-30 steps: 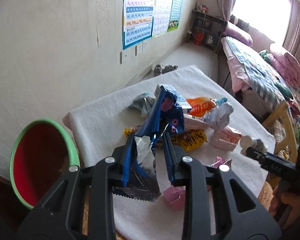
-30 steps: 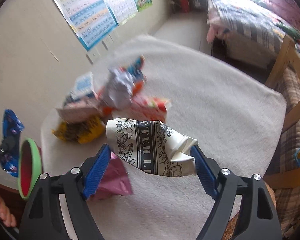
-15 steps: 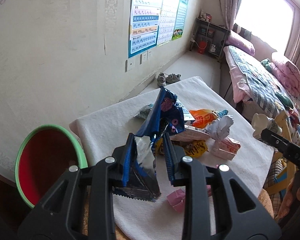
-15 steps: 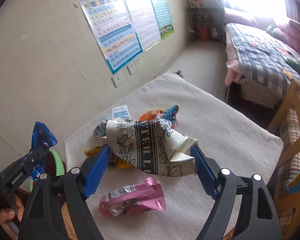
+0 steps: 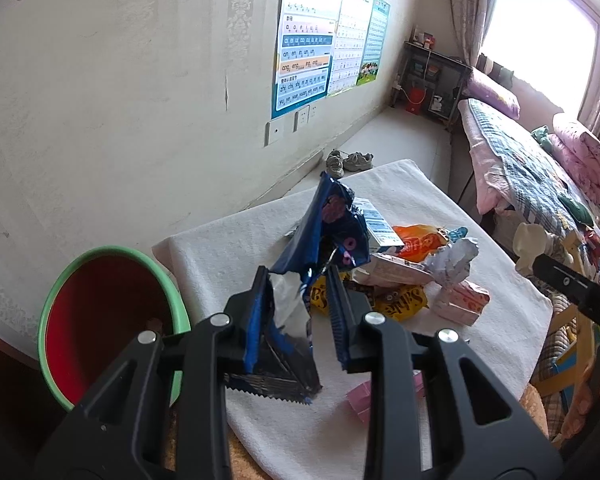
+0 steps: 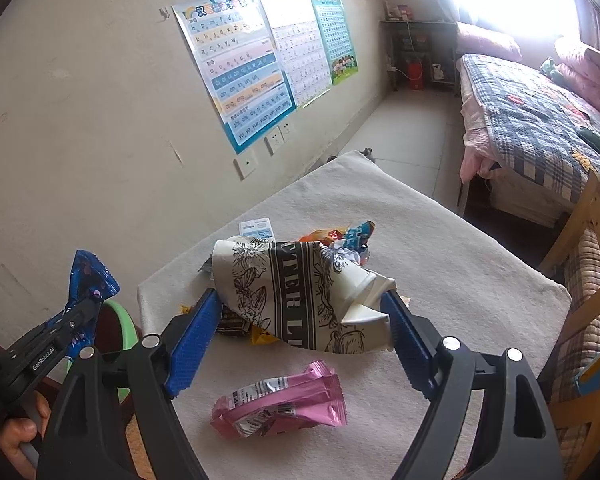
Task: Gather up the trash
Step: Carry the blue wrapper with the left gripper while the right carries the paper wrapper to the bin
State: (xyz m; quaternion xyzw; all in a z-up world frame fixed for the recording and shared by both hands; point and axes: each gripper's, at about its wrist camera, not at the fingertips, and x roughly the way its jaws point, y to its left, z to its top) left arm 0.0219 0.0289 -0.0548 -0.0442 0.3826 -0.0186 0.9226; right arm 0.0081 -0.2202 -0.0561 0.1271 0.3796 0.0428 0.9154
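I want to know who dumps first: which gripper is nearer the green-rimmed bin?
Left. The left gripper, shut on the blue snack wrapper, hangs right beside the green-rimmed bin; the right gripper, holding the crumpled paper cup, is farther along the table.

Left gripper [image 5: 300,304] clamped narrow; right gripper [image 6: 304,316] clamped wide — both angled downward

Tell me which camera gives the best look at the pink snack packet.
The right wrist view: the pink snack packet lies whole on the white cloth. The left wrist view shows only a pink corner behind the left hand-held gripper.
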